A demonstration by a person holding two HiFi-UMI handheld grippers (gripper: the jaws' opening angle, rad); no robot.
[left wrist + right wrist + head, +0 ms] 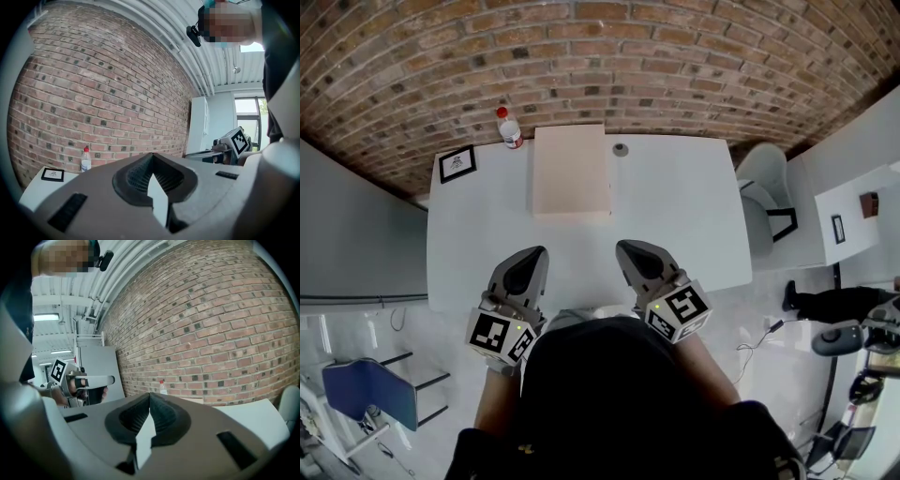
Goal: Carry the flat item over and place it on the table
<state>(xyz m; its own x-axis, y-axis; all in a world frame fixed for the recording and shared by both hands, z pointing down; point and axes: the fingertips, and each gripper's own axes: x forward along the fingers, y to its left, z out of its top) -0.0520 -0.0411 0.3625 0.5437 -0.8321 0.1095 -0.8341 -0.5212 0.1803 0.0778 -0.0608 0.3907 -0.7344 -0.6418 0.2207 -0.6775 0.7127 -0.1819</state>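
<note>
1. Left gripper (532,255): lower centre-left of the head view. The left gripper view shows the 2 jaws clenched tip to tip, with nothing between the pads.

2. Right gripper (628,249): lower centre-right of the head view. The right gripper view shows the 2 jaws pressed together in the same way, with nothing grasped.

3. Flat item (571,171): a pale beige rectangular slab. It lies flat on the white table (684,216), in the upper centre of the head view, with its far edge at the table edge nearest the brick wall (581,56).

4. Item relative to the grippers: the slab sits above both gripper tips in the frame, well apart from them, with bare tabletop between. Its width roughly spans the gap between the 2 grippers. Neither gripper touches it.

5. Adjacent objects on the table:
   - Clear bottle with red cap (509,127), upright, just beside the slab's upper left corner.
   - Black-framed card (457,163), further left, near the table corner.
   - Small round grey object (621,149), just right of the slab's upper right corner.
</note>
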